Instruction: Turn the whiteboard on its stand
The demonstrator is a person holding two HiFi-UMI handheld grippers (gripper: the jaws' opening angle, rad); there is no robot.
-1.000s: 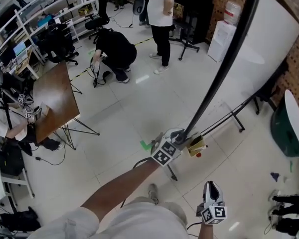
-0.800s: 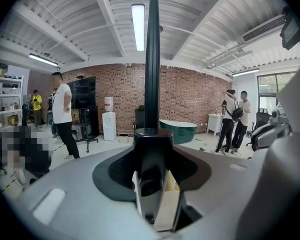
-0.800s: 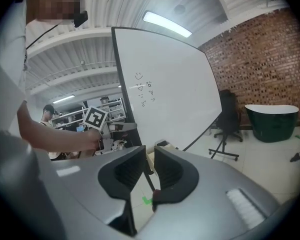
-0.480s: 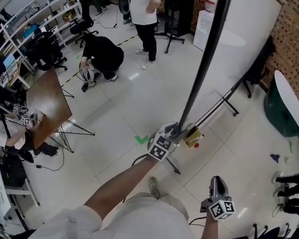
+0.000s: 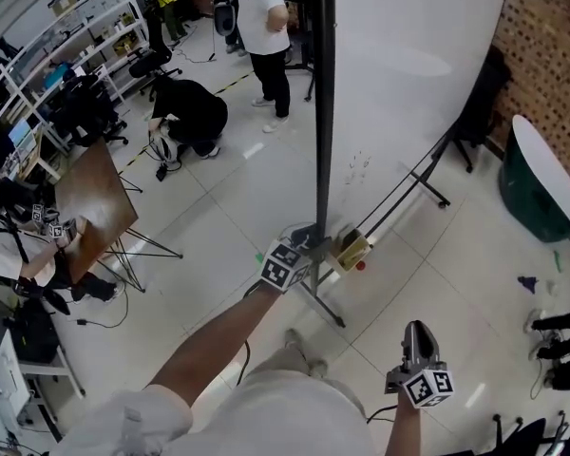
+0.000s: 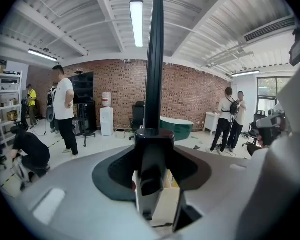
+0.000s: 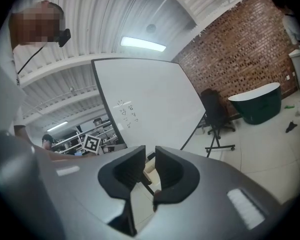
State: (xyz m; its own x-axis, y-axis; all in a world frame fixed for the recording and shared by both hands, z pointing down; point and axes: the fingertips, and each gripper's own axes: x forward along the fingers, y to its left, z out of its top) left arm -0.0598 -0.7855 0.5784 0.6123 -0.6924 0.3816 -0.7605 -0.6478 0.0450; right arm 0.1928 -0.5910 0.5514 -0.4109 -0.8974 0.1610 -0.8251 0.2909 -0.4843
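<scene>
Gripping the black edge of the whiteboard (image 5: 408, 74), the left claw (image 5: 313, 242) has the board standing up straight ahead of it. The right claw (image 5: 416, 332), nearly closed and empty, hangs well apart below.

Big white whiteboard (image 5: 408, 74): plain white face, few small dark scribbles, black frame edge. Black metal stand (image 5: 399, 202) under it. Left tongs (image 5: 312, 240) & right tongs (image 5: 414, 331): grey shells, black pads, each w/ cube of b/w square markers. Tan box (image 5: 350, 250) on stand, red dot next to it. Tiled floor (image 5: 228, 198): off-white, thin grey grout lines. Brick wall (image 5: 541, 36): red-brown, pale mortar grid. Oval tub (image 5: 532, 207): dark green, white rim. Brown wooden surface (image 5: 100, 193), black legs. Standing person (image 5: 264, 27): white tee, black trousers. Crouching person (image 5: 195, 112): all black.
</scene>
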